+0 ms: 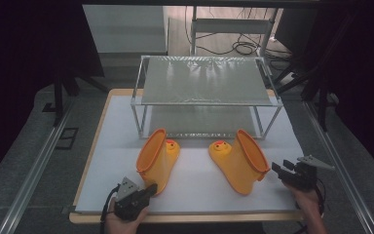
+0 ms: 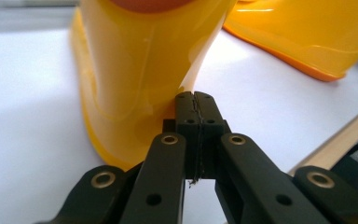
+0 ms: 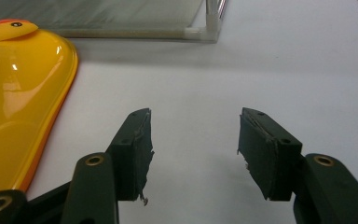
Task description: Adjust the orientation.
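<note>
Your left claw sat at the near end of the left boot, its jaws pressed fully together; in the left gripper view the closed tips met the boot's yellow wall, and whether a thin edge of it was pinched between them I could not tell; they looked simply shut with the tip nudged against the boot. Your right claw stood wide, jaws well apart, just beside the open top of the right boot, with nothing but bare white table between its pads; that reads as a claw readied to take the rim, not yet on it. Both boots lay on their sides on the table, duck-faced toes turned toward each other near the middle, shafts slanting back toward you; that put each rim nearest its own hand. They lay just in front of the wire shelf, likely where they were meant to go.
</note>
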Tool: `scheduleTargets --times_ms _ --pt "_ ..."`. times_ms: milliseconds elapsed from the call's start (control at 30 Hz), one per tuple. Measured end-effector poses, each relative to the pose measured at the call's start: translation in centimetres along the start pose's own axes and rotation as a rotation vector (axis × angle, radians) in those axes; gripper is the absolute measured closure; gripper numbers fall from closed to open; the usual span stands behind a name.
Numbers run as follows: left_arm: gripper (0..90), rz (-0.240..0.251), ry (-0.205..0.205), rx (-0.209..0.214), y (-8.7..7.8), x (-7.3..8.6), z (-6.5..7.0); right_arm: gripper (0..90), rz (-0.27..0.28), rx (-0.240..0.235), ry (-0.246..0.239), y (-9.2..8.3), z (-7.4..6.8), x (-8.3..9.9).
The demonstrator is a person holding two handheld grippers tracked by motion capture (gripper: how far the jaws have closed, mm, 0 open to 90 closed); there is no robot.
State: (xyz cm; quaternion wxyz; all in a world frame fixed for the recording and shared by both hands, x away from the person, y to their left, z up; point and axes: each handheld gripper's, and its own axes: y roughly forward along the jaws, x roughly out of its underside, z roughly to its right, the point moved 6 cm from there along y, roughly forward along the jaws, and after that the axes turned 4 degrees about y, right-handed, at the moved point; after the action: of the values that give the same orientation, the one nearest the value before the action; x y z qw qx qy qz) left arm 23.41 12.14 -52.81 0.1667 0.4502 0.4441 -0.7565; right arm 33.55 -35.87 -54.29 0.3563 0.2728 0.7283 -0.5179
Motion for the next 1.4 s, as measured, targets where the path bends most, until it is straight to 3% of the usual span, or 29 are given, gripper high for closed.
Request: scheduleTargets --times_ms 200,333,533,633,833,933,1067,1200,1400 --pt "90.0 0.000 -0.037 -0.041 -0.8 -0.2 -2.6 44.3 -0.006 -0.003 -0.003 0.2 -0.1 0.0" --pt "90.0 0.005 -0.048 -0.040 -0.9 -0.1 -2.7 44.3 -0.004 -0.004 -0.004 0.2 -0.2 0.1" --pt "89.0 -0.016 0.016 0.020 -0.6 0.3 0.0 44.3 -0.006 -0.003 0.000 0.3 0.1 0.0" --pt "86.4 -0.038 0.059 0.057 0.4 -0.1 1.6 44.2 -0.007 -0.003 0.004 0.3 0.1 0.0" --pt "68.7 -0.065 0.123 0.120 2.9 -1.8 3.8 43.7 -0.010 -0.024 -0.013 0.4 -0.4 0.0" --pt "65.0 -0.092 0.155 0.157 3.9 -2.4 4.4 43.5 -0.010 -0.028 -0.018 0.5 -0.5 0.1" --pt "61.2 -0.128 0.165 0.193 5.0 -2.7 5.0 44.3 -0.001 -0.035 -0.025 0.1 -0.4 0.2" --pt "58.8 -0.143 0.162 0.193 5.6 -2.7 5.0 47.4 0.000 -0.046 -0.018 -0.1 -0.3 0.2" --pt "56.1 -0.158 0.150 0.189 6.1 -2.7 4.5 53.9 -0.022 -0.076 -0.058 -0.3 -0.8 0.6"
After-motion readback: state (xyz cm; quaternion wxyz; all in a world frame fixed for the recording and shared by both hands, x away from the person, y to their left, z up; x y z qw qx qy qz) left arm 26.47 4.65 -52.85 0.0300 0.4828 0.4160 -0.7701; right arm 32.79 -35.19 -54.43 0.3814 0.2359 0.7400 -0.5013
